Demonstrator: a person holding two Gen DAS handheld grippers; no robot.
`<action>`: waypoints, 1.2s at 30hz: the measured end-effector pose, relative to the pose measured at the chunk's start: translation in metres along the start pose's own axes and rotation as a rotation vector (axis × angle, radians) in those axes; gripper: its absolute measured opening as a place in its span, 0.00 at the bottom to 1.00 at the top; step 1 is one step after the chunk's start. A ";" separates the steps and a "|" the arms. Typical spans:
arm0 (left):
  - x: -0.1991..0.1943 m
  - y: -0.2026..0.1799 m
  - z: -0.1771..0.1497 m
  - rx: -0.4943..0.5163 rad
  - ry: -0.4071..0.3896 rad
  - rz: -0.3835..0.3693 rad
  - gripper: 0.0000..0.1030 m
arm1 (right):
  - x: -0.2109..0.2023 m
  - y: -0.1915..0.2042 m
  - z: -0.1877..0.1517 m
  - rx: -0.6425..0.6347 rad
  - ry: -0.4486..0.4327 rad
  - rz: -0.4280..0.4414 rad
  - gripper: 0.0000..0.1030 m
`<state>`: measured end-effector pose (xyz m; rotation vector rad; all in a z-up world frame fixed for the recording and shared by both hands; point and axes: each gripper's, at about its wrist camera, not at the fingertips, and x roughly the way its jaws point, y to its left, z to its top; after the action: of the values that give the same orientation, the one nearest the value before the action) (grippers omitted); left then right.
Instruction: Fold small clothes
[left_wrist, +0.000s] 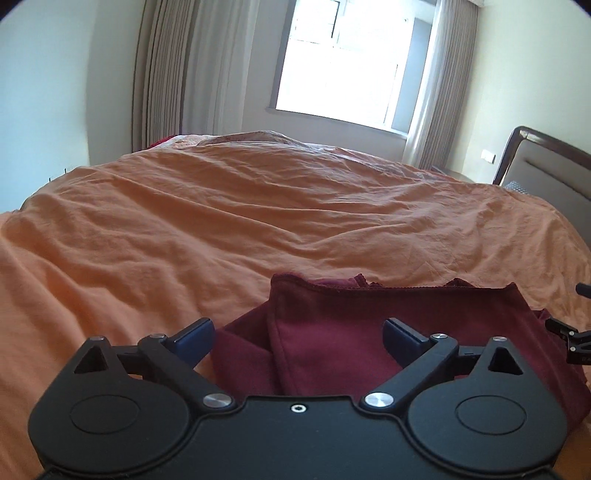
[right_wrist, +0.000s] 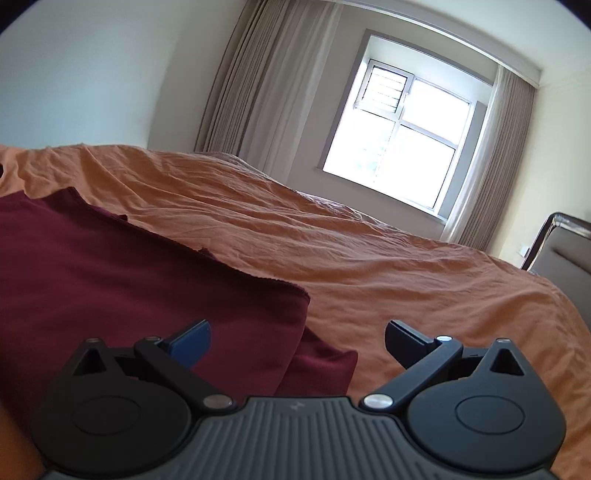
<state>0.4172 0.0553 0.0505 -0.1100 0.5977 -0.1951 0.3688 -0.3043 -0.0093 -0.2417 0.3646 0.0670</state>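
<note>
A dark red garment (left_wrist: 332, 332) lies partly folded on the orange bedspread (left_wrist: 221, 221), with a doubled layer and a seam edge facing me. My left gripper (left_wrist: 298, 338) is open, low over the garment's near left part, holding nothing. In the right wrist view the garment (right_wrist: 129, 277) fills the left side, its right corner folded over. My right gripper (right_wrist: 298, 341) is open and empty, straddling the garment's right edge, left finger (right_wrist: 192, 341) over cloth, right finger (right_wrist: 404, 343) over the bedspread (right_wrist: 369, 266). Part of the right gripper shows at the left wrist view's right edge (left_wrist: 570, 339).
The bedspread is wrinkled and stretches far ahead. A padded headboard (left_wrist: 546, 173) with a dark wood frame stands at the right. A bright window (right_wrist: 399, 144) with beige curtains (left_wrist: 177, 74) is behind the bed. A pale wall is at the left.
</note>
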 end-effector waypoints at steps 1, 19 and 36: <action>-0.010 0.005 -0.007 -0.012 -0.010 -0.008 0.97 | -0.012 -0.002 -0.007 0.032 -0.009 0.017 1.00; -0.087 -0.016 -0.128 0.130 -0.107 -0.096 0.74 | -0.101 0.005 -0.076 0.417 0.037 0.076 0.86; -0.085 -0.024 -0.106 0.200 -0.033 -0.103 0.21 | -0.075 0.006 -0.067 0.519 0.050 0.089 0.50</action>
<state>0.2842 0.0453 0.0135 0.0496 0.5369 -0.3509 0.2755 -0.3165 -0.0440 0.2863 0.4300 0.0519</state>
